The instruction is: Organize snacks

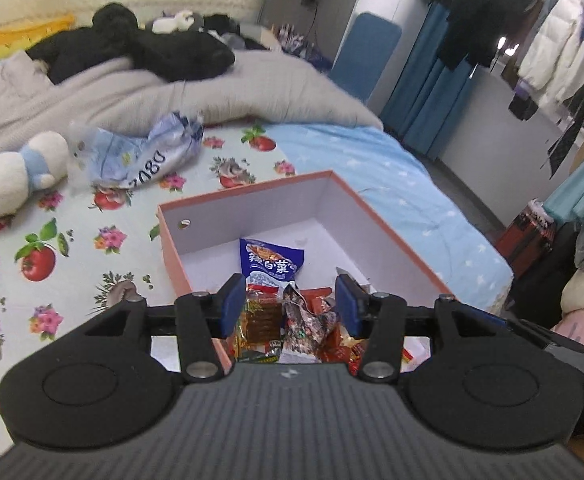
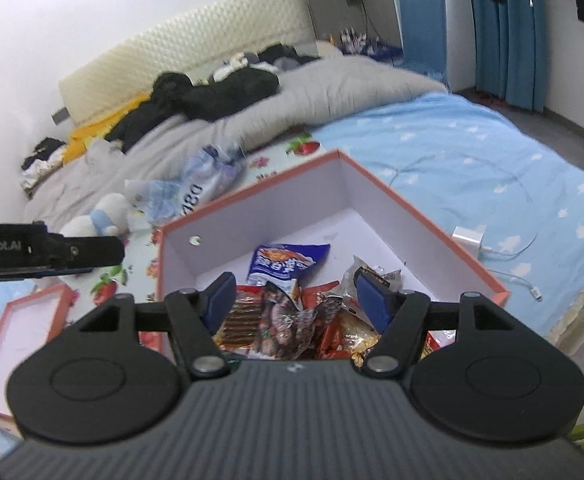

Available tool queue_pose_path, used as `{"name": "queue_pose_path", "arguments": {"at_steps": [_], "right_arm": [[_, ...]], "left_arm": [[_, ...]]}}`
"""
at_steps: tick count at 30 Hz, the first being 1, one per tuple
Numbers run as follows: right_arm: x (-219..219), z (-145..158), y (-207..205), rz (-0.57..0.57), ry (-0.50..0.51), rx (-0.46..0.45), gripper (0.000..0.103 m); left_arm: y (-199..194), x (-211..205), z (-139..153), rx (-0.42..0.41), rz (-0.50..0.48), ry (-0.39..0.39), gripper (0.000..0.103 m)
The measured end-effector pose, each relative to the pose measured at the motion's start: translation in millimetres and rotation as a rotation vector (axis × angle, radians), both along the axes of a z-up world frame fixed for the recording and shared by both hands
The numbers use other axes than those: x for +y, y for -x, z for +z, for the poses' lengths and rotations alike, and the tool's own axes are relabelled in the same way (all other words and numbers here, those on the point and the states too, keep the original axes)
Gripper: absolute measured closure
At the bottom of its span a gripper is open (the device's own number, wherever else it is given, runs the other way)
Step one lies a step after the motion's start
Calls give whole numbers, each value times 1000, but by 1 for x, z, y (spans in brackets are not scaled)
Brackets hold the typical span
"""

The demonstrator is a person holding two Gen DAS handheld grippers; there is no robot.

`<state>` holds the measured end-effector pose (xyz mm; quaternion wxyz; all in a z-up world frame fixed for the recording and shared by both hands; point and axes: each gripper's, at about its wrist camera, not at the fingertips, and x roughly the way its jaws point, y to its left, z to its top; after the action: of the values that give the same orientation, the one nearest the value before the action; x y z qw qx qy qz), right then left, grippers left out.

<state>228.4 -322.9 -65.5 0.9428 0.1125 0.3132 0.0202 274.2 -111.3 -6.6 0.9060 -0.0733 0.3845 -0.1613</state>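
Observation:
An orange-pink box [image 1: 248, 194] [image 2: 252, 192] with a white inside lies open on the flowered bed sheet. A blue snack packet [image 1: 270, 260] [image 2: 284, 264] lies flat inside it, and a heap of red, brown and silver snack packets [image 1: 292, 320] [image 2: 292, 320] fills its near corner. My left gripper [image 1: 288, 284] hangs open above that heap, with nothing pressed between its blue pads. Over the same heap my right gripper [image 2: 293, 280] is open too, and holds nothing. The left gripper [image 2: 110, 254] also shows side-on at the left of the right wrist view.
The box's lid [image 2: 24, 328] lies upside down to the left. A white plush toy [image 1: 12, 176] and a crumpled plastic bag [image 1: 144, 152] lie beyond the box, before a grey duvet [image 1: 132, 92]. A white charger [image 2: 467, 238] with its cable lies on the blue sheet at the right.

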Motion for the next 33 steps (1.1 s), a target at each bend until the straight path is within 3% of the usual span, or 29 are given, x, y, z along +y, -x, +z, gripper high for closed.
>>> {"name": "queue_pose_path", "arguments": {"at_steps": [13, 23, 33], "right_arm": [[23, 44, 83, 17, 19, -146, 34], [31, 41, 127, 8, 32, -163, 34], [34, 36, 147, 1, 47, -186, 34]], "left_arm": [[109, 27, 51, -134, -1, 34, 47], [167, 36, 50, -158, 1, 34, 44], [186, 39, 39, -147, 7, 29, 42]]}}
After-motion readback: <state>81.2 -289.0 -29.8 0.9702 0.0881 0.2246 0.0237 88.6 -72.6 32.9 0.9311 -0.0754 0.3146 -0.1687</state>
